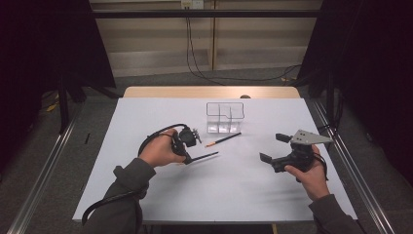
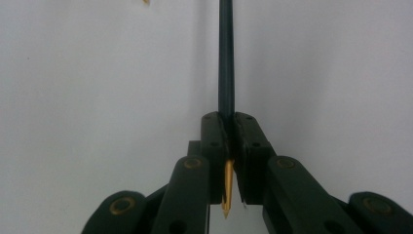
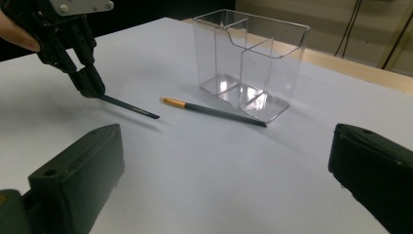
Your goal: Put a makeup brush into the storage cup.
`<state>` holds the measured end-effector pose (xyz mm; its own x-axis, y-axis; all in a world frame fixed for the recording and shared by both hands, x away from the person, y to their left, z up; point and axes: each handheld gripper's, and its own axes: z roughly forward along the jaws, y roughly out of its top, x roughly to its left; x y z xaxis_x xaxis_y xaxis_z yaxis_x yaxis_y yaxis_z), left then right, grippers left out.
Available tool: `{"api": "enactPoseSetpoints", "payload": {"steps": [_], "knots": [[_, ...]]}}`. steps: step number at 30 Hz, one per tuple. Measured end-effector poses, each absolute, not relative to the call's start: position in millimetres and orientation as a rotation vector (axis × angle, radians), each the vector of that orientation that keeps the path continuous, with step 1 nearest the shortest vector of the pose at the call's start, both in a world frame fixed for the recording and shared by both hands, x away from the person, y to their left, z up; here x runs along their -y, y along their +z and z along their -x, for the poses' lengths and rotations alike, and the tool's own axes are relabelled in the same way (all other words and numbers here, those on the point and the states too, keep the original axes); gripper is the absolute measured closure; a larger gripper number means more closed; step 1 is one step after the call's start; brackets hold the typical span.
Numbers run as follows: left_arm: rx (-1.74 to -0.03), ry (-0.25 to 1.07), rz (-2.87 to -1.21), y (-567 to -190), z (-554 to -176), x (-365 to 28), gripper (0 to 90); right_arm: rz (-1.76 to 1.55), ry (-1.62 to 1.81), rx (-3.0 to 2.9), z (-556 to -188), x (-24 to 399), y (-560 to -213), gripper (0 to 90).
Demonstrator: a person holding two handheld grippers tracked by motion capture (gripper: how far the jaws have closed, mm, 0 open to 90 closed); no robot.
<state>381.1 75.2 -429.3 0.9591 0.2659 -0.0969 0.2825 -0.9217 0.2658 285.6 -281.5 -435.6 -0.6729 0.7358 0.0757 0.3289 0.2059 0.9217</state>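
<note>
**Item: dark pencil held in the left gripper, clear holder waiting**

- Left gripper [image 1: 191, 157]: jaws pressed together on a dark pencil [image 1: 204, 156]. The grip sits near the gold tip; the long shaft sticks out to the right, low over the table [image 1: 146, 195].
- Right gripper [image 1: 272, 147]: jaws spread wide, nothing between them, resting at the near right.
- Second pencil [image 1: 223, 140]: lies loose on the table, just near of the holder.
- Clear holder [image 1: 224, 117]: upright, divided into compartments, all seemingly bare, at the far centre.

Risks, as judged: the end-heavy grip may let the pencil swing or slip as it tilts upright. The long shaft may clip the holder's rim and tip the light box, or knock the loose pencil.

Room: wide bare table to the left, the near side and between the hands; the holder stands well inside the far edge.
</note>
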Motion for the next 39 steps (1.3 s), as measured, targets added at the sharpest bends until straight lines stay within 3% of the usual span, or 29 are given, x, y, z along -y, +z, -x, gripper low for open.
{"api": "enactPoseSetpoints", "payload": {"steps": [24,39], "knots": [[-0.298,-0.111,-2.790,-400,-369,-46,83.9,-0.882,1.290,-2.366,-309,241,-429,0.1],[-0.213,-0.121,-2.768,-388,-366,-29,83.9,-0.755,1.163,-2.490,-320,215,-417,7.7]]}}
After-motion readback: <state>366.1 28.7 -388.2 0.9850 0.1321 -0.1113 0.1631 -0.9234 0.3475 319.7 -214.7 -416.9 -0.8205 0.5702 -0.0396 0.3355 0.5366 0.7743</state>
